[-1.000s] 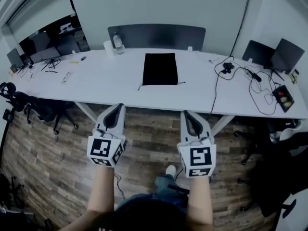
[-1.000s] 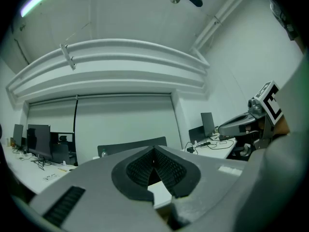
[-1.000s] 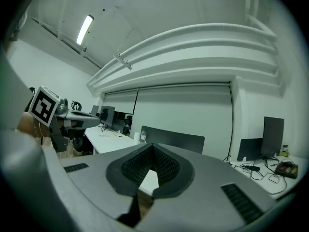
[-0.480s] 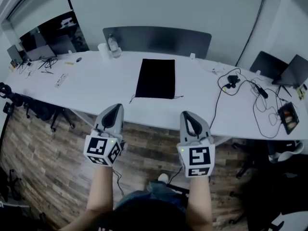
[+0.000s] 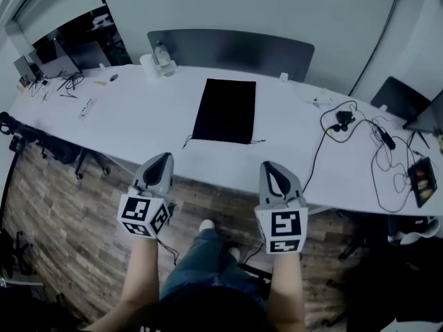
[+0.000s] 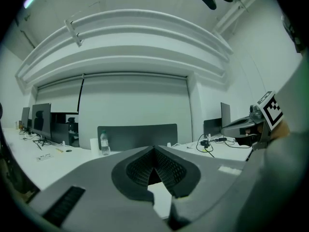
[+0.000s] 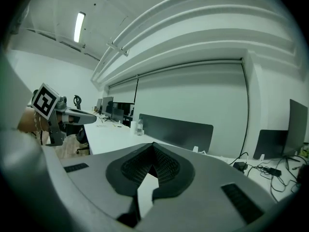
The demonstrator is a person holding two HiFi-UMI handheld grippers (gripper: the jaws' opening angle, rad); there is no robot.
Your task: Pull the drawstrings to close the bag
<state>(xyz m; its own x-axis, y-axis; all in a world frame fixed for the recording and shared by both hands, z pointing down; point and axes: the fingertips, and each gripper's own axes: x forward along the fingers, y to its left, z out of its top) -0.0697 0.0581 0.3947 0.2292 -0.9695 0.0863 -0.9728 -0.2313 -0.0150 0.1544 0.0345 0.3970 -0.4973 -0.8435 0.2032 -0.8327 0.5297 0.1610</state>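
Observation:
A flat black drawstring bag (image 5: pixel 224 111) lies on the long white table (image 5: pixel 118 123), its mouth toward me. Thin drawstrings trail out at its near corners, one on the left (image 5: pixel 186 142) and one on the right (image 5: pixel 259 141). My left gripper (image 5: pixel 160 158) hovers shut and empty just short of the table's near edge, left of the bag. The right gripper (image 5: pixel 268 164) hangs shut and empty at the same edge, below the bag's right corner. In both gripper views the jaws meet at a point, left gripper (image 6: pixel 155 149) and right gripper (image 7: pixel 154 145), with the bag hidden behind them.
A water bottle (image 5: pixel 163 62) and a white cup (image 5: pixel 148 66) stand at the table's far side before a dark divider panel (image 5: pixel 232 49). Cables and a small camera (image 5: pixel 343 120) spread over the right of the table. Monitors (image 5: pixel 48 47) stand far left. Wooden floor lies below me.
Both grippers have come forward toward the table edge, and the bag now lies closer and larger in the head view. The jaws stay shut.

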